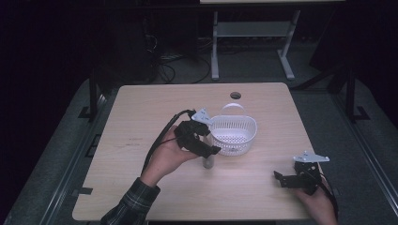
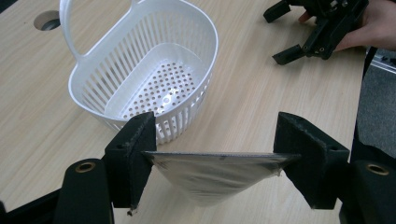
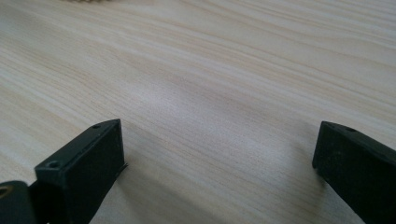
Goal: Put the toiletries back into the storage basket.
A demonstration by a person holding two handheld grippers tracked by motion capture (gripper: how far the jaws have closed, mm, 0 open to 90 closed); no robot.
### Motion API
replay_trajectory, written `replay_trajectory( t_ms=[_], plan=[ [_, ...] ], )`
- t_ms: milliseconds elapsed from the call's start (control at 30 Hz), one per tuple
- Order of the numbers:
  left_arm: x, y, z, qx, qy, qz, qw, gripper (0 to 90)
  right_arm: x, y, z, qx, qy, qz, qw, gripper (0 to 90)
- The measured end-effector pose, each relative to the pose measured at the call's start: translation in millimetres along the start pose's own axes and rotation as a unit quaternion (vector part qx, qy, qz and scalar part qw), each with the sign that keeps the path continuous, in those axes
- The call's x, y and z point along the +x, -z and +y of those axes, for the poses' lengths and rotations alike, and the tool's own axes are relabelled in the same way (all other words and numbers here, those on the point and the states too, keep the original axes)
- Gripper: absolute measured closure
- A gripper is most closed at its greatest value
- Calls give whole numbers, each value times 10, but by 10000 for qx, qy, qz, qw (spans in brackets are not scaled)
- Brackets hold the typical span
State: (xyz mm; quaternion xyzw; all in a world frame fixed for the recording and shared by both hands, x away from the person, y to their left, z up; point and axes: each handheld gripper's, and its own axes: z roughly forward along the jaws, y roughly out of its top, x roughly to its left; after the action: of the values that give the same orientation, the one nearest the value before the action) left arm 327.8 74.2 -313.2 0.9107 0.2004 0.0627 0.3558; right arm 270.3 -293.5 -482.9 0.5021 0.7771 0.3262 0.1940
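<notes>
Overhead, in the high view, the left hand-held gripper [image 1: 212, 151] hangs over the middle of the wooden worktop [image 1: 141, 117], just beside the near-left wall of the white basket [image 1: 233, 133]; below its tips a small grey-clear pouch [image 1: 208, 161] hangs down toward the worktop, its long axis roughly upright there. Well apart, at the near right corner, the right hand-held gripper [image 1: 280, 178] rests low on the worktop, pointing left. From the left gripper view, the left hand-held gripper [image 2: 215, 156] is clenched on the pouch [image 2: 212, 179]: the flat top edge stretches straight from one pad to the other, and the clear body sags beneath it, narrowing toward the worktop [image 2: 261, 102]. The basket [image 2: 144, 70] stands upright just beyond, handle up, and the other gripper [image 2: 317, 32] lies far off. Along the right gripper view, the right hand-held gripper [image 3: 217, 149] is released, jaws wide apart over bare worktop [image 3: 210, 70]
</notes>
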Motion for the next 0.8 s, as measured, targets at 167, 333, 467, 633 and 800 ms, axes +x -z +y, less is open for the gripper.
replay_trajectory(
  t_ms=[167,333,467,633,800],
  plan=[
    [14,6,33,-57,4,-2,10000,297,0,0,0,0,0,1,10000,16],
    [38,20,72,-30,6,-35,10000,298,0,0,0,0,-1,1,10000,16],
    [53,28,102,-56,24,-39,10000,297,0,0,0,1,-2,0,10000,16],
    [67,47,144,-84,44,-21,10000,298,0,0,0,1,-2,-1,10000,16],
    [89,78,185,-116,23,-4,9999,298,0,0,0,1,-3,0,10000,16]
  ],
)
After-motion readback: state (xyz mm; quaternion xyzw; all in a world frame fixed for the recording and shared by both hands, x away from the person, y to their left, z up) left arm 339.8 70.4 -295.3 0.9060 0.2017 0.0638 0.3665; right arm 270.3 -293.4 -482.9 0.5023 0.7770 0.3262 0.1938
